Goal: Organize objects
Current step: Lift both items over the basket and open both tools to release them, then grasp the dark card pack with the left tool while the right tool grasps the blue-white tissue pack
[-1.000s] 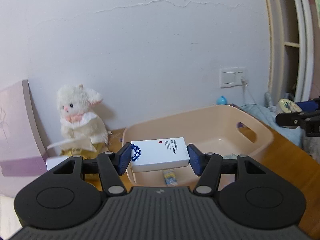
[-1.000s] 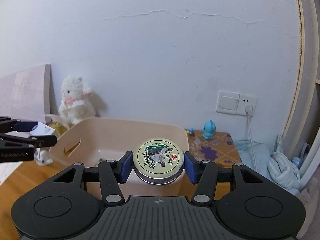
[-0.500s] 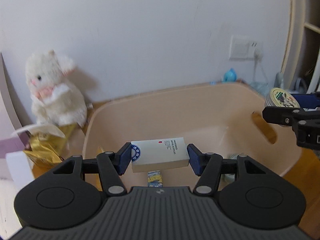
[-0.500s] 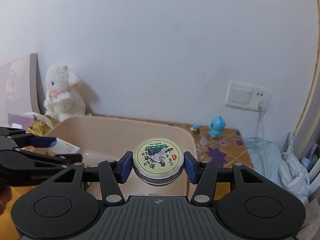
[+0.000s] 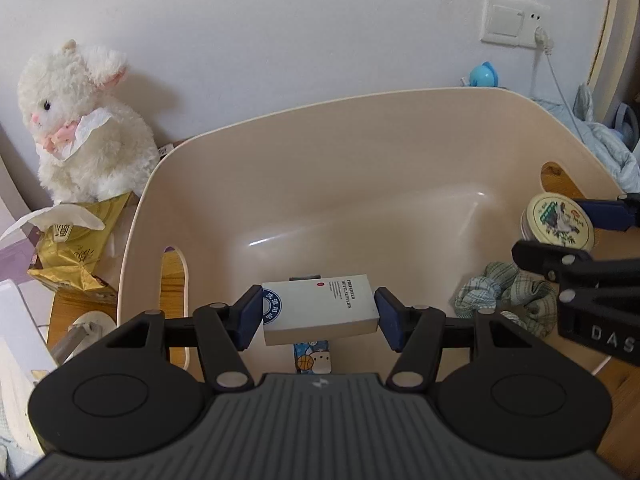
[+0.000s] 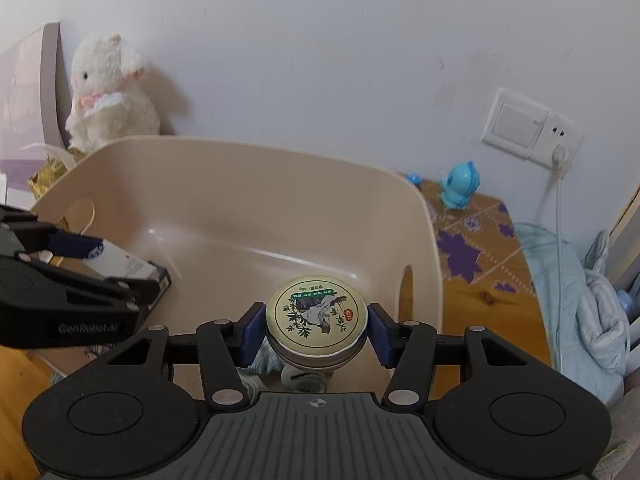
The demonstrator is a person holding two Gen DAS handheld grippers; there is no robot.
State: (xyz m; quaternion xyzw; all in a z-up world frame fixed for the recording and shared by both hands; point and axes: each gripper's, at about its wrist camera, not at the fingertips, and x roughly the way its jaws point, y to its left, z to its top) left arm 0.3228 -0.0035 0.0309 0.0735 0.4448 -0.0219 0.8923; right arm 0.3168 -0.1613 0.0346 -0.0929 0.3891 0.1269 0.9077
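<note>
While both tools hang over the beige plastic basket [image 5: 400,152], the left tool [image 5: 318,314] pinches a white box [image 5: 320,308] by its short ends, above the near left part of the basket's interior. The right tool [image 6: 316,330] clamps a round tin [image 6: 316,318] with a leaf-patterned lid, held over the basket's near right side. Under the tin, a crumpled green checked cloth [image 5: 504,300] lies on the basket floor; a small cartoon-printed packet [image 5: 312,358] lies under the box. On the tabletop [image 6: 480,280], a white plush rabbit [image 5: 80,120] sits far left against the wall, and a blue toy figure [image 6: 460,186] stands far right.
</note>
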